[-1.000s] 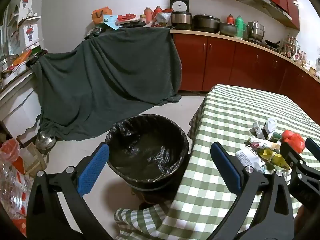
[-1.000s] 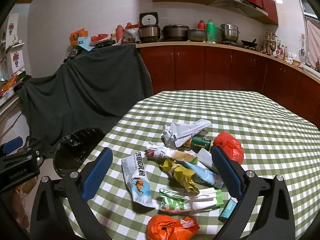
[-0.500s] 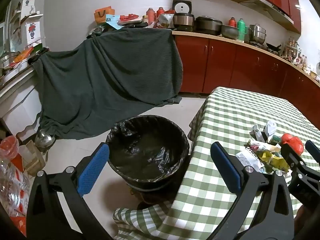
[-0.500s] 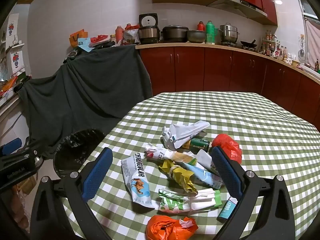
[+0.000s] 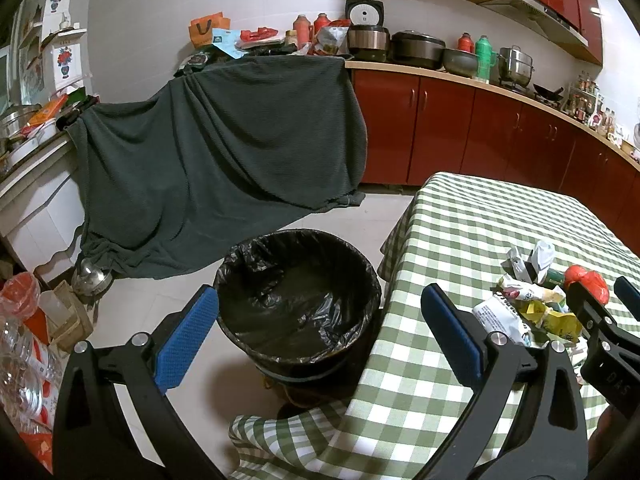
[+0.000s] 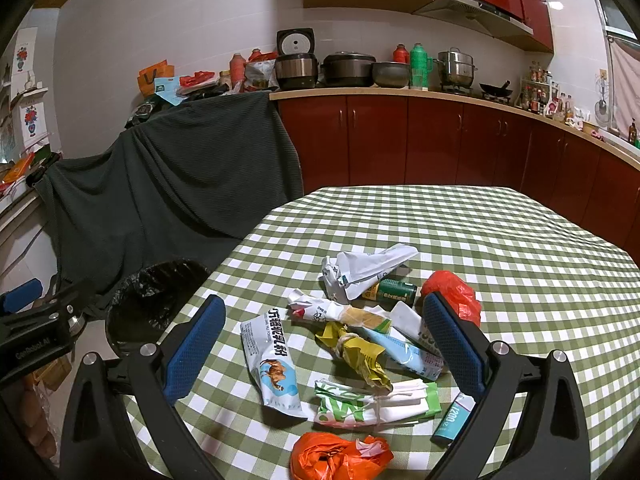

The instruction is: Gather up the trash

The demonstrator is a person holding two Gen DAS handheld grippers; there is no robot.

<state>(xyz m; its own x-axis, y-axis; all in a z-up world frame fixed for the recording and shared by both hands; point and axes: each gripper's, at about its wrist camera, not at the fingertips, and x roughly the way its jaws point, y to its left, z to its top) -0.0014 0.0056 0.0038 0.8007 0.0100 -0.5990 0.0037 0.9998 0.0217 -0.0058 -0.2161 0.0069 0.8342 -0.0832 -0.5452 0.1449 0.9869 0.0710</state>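
Note:
A pile of trash lies on the green checked tablecloth (image 6: 500, 240): a white milk-powder pouch (image 6: 272, 356), a yellow wrapper (image 6: 356, 354), a crumpled white bag (image 6: 364, 268), a green can (image 6: 394, 290), a red plastic bag (image 6: 454, 294) and an orange bag (image 6: 336, 456). My right gripper (image 6: 324, 344) hovers open just above the pile, nothing between its fingers. My left gripper (image 5: 320, 332) is open over the black-lined bin (image 5: 296, 296) on the floor beside the table. The bin (image 6: 152, 308) also shows at the left of the right wrist view.
A dark green cloth (image 5: 216, 152) drapes furniture behind the bin. Red cabinets (image 6: 440, 140) with pots line the back wall. A kettle (image 5: 92, 276), a basket and plastic bottles (image 5: 20, 364) crowd the floor at left. The table's far half (image 6: 480, 216) carries no objects.
Both grippers have drifted slightly; the left view has shifted a little so the bin sits marginally higher. Nothing was grasped or let go.

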